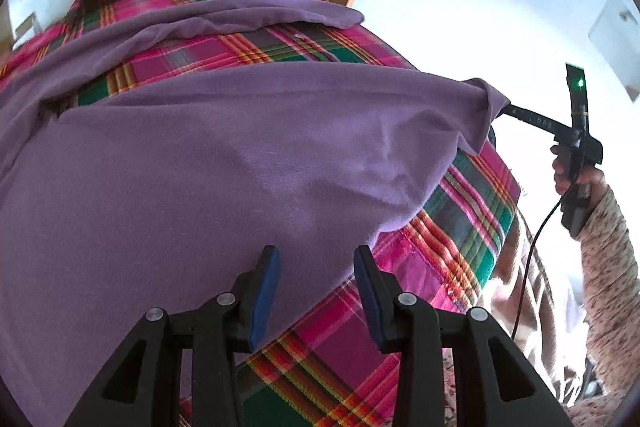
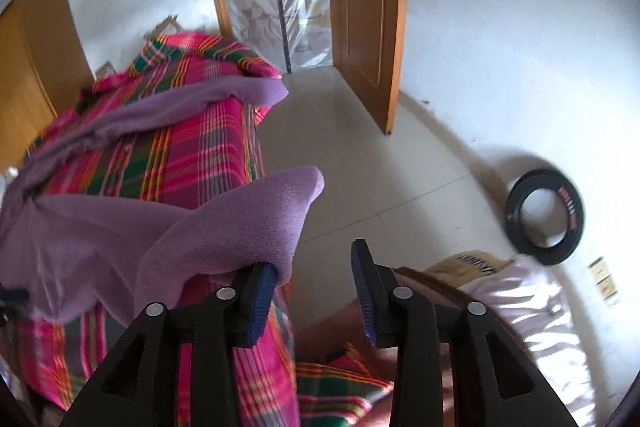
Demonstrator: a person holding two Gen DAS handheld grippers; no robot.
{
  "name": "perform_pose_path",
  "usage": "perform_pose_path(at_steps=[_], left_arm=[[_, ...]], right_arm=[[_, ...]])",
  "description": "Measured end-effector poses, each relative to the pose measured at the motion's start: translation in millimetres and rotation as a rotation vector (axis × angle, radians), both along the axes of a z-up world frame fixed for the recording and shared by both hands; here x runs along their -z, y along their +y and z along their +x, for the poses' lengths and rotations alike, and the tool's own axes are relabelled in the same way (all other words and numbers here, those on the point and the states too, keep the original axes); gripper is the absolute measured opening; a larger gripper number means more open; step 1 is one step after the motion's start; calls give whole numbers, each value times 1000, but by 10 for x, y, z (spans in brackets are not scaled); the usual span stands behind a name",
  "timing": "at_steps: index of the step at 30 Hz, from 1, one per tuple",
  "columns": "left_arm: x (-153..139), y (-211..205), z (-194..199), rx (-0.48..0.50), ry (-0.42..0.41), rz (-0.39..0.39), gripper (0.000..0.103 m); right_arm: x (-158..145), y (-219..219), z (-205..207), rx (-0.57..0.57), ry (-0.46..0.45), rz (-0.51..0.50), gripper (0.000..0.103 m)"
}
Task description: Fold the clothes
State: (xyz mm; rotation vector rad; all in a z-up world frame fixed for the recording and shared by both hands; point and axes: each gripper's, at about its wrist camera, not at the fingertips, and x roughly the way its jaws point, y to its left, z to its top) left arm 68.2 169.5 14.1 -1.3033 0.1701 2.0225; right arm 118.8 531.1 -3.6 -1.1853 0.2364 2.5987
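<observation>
Soft purple fleece garment (image 1: pixel 224 163) on pink plaid bedcover (image 1: pixel 256 47): light, limp, best taken at its lower-centre hem; left gripper (image 1: pixel 316 291) and right gripper (image 2: pixel 312 299) fingers both wide, empty.

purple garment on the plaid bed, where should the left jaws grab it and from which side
Take the near hem of the purple garment, where it ends just ahead of the open left gripper. That edge lies flat and free on the plaid cover, so a low approach from the near side should catch it. The garment's right corner is draped over a finger of the right gripper.
</observation>
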Motion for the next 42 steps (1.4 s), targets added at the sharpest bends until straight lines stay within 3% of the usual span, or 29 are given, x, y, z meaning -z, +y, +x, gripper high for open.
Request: perform_pose_path(at_steps=[4, 7, 14, 17, 19, 24, 27, 31, 35, 42], left_arm=[[9, 70, 23, 40, 15, -14, 39], [22, 97, 42, 58, 31, -31, 39], [16, 106, 33, 69, 55, -44, 39], [10, 92, 9, 70, 55, -38, 39], [-5, 77, -24, 63, 49, -32, 39], [-9, 146, 32, 76, 100, -78, 39], [-7, 163, 61, 84, 125, -91, 40], [0, 172, 94, 99, 161, -96, 42], [16, 252, 157, 117, 226, -142, 43], [4, 341, 45, 99, 227, -156, 43]], right_arm=[[23, 44, -59, 39, 11, -16, 42], [23, 11, -113, 49, 59, 31, 42], [224, -158, -65, -22, -99, 206, 42], [192, -87, 67, -5, -102, 150, 42], [111, -40, 138, 18, -49, 68, 42], [-159, -40, 162, 9, 122, -233, 42], [-145, -185, 7, -22, 117, -259, 42], [24, -261, -215, 19, 32, -277, 42], [110, -236, -304, 55, 12, -312, 42], [-19, -243, -429, 42, -2, -294, 42]])
